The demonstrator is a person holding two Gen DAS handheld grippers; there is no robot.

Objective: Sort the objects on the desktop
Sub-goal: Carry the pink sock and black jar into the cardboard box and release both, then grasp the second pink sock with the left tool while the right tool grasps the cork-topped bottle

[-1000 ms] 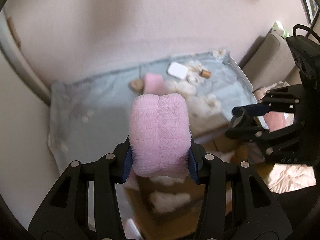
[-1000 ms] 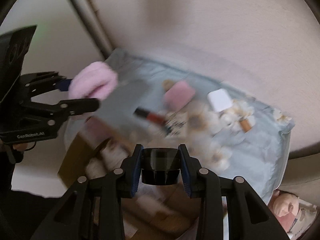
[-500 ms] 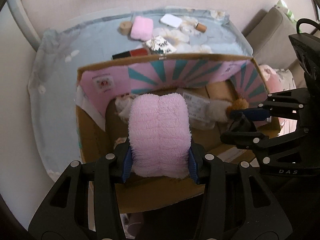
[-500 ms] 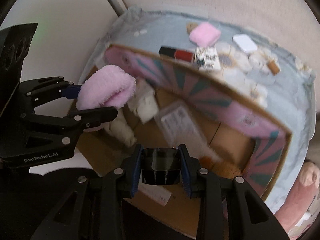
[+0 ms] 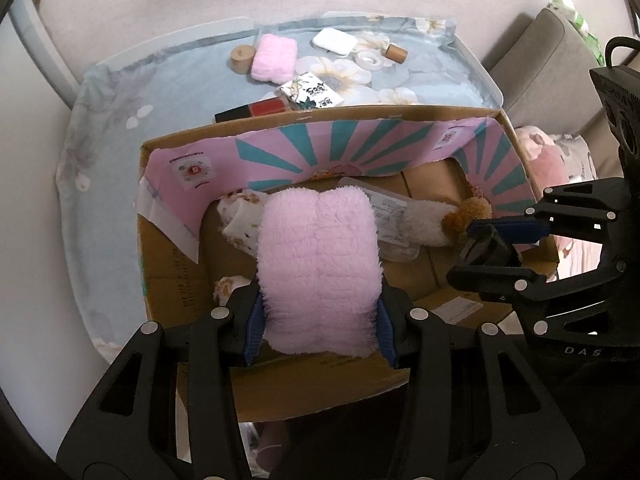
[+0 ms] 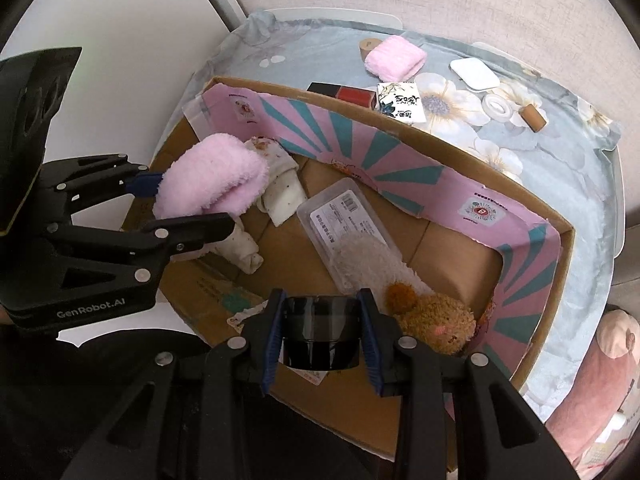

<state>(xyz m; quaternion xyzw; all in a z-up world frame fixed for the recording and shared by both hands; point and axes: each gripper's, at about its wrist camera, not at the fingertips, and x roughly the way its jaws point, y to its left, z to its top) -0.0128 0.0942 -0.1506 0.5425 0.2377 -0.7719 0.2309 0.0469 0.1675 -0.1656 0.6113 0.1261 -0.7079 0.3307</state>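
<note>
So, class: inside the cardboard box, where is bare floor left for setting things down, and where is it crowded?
Cardboard box: bare floor lies in the far corner between the clear plastic case and the pink-striped wall. The rolled cloths and the brown plush toy crowd the rest.

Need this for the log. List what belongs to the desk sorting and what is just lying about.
Job: folded pink towel in left gripper; black jar in right gripper; cardboard box; second pink towel, white case, tape roll on table.

Lying about: grey sofa, pink cushion.
</note>
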